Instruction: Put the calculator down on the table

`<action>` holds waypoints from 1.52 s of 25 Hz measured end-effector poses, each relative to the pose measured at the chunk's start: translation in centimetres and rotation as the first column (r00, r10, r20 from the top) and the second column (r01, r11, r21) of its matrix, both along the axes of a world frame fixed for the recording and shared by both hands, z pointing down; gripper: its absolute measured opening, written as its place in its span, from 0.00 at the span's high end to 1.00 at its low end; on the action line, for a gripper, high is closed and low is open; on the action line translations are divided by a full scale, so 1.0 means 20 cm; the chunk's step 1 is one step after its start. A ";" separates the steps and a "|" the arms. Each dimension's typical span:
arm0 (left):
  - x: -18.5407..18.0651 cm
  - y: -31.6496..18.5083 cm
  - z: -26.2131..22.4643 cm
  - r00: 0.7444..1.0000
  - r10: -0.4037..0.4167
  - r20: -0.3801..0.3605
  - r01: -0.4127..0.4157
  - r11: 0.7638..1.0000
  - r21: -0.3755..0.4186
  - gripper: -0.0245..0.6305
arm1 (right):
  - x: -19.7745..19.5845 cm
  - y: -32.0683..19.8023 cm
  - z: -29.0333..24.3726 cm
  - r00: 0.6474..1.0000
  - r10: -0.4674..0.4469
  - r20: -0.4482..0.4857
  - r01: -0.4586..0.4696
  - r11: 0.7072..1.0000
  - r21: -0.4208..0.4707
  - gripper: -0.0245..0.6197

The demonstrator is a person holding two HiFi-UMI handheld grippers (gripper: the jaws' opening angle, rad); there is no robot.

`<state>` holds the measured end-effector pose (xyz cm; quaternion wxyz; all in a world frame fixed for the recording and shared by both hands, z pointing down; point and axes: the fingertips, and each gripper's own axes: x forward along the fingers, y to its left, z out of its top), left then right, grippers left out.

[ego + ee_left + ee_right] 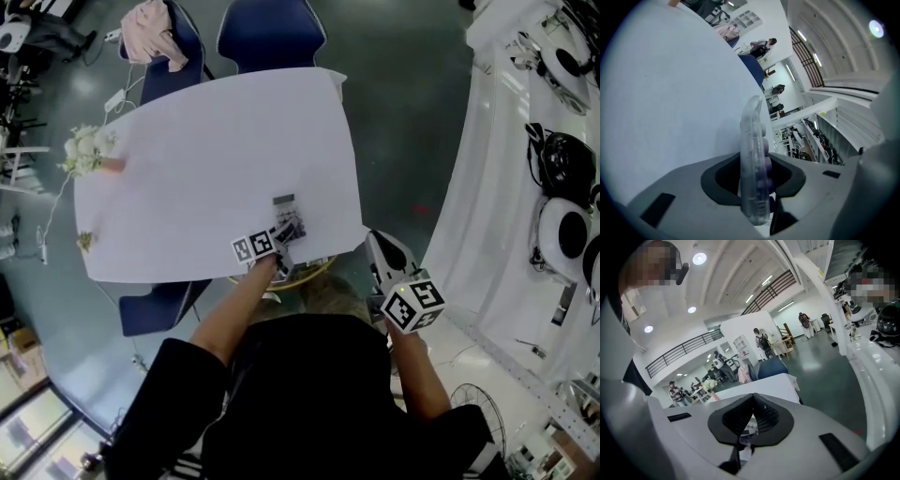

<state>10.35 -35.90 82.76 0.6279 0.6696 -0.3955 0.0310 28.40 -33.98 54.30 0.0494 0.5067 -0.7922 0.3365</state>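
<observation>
One calculator (753,140) — two claws (753,168) (751,401).

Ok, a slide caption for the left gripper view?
Left gripper holds a clear calculator edge-on, white table beyond.

We've got a white surface (216,159), a deep blue chair (272,33), a pink cloth (153,33). The calculator (753,159) is clear plastic with purple keys. The left tongs (754,178) are pale grey with black pads and black-and-white square markers.
</observation>
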 end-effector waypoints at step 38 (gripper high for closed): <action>-0.54 0.82 -1.10 0.947 0.233 0.221 -0.310 0.841 0.443 0.42 | -0.59 0.69 -0.35 0.992 0.041 -0.120 -0.017 0.981 0.193 0.96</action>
